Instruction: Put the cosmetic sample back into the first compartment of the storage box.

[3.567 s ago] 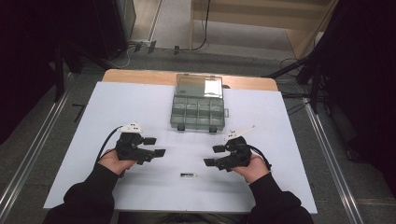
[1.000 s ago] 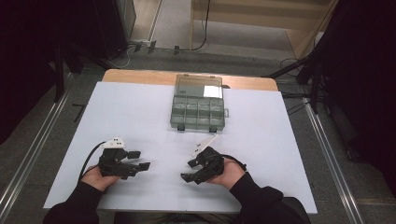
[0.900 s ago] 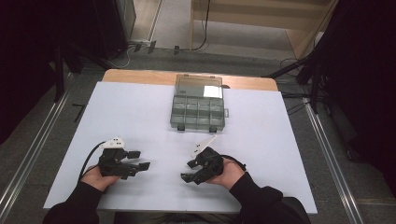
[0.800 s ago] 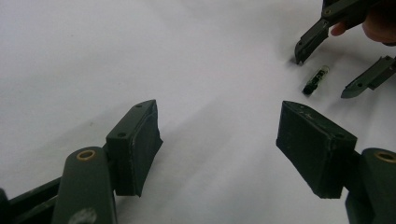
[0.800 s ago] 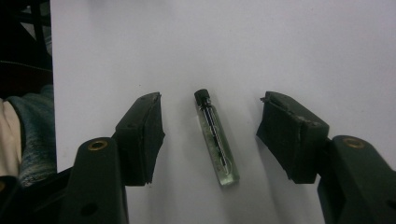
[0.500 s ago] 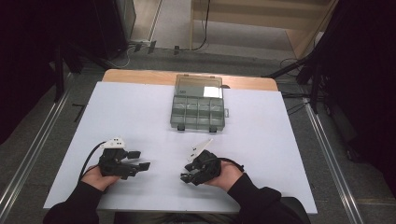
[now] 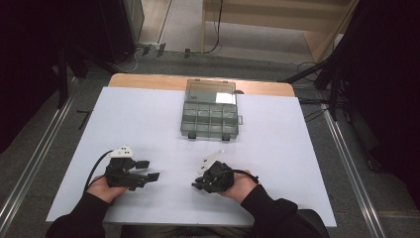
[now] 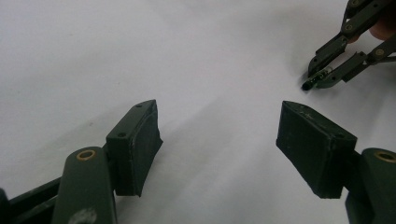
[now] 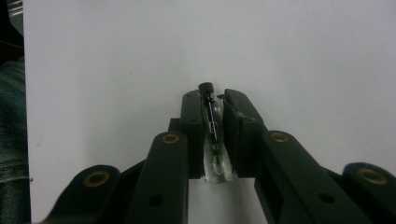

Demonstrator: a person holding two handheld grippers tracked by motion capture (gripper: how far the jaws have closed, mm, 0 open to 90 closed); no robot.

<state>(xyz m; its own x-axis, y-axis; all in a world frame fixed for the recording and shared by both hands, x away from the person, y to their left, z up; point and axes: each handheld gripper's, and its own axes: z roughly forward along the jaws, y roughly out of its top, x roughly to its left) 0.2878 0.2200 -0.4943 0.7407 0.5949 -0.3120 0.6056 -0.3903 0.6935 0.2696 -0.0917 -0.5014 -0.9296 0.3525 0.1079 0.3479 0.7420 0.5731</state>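
A slim clear tube (image 9: 213, 135) was pinched as the right gripper (image 9: 214, 100) jaws were just closing; the left gripper (image 8: 219, 140) was held wide open, empty.

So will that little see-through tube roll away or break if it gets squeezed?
The tube looks round and thin, so it would probably roll on the smooth white table. It seems clear like glass or plastic, so maybe fragile. The right tool pinches it lengthwise, likely steady.

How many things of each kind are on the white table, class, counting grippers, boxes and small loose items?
Black two-jaw grippers: 2, the left gripper and the right gripper
Clear grey plastic compartment box with open lid: 1
Small clear tube with black cap, clamped in the right gripper: 1
Total: 4
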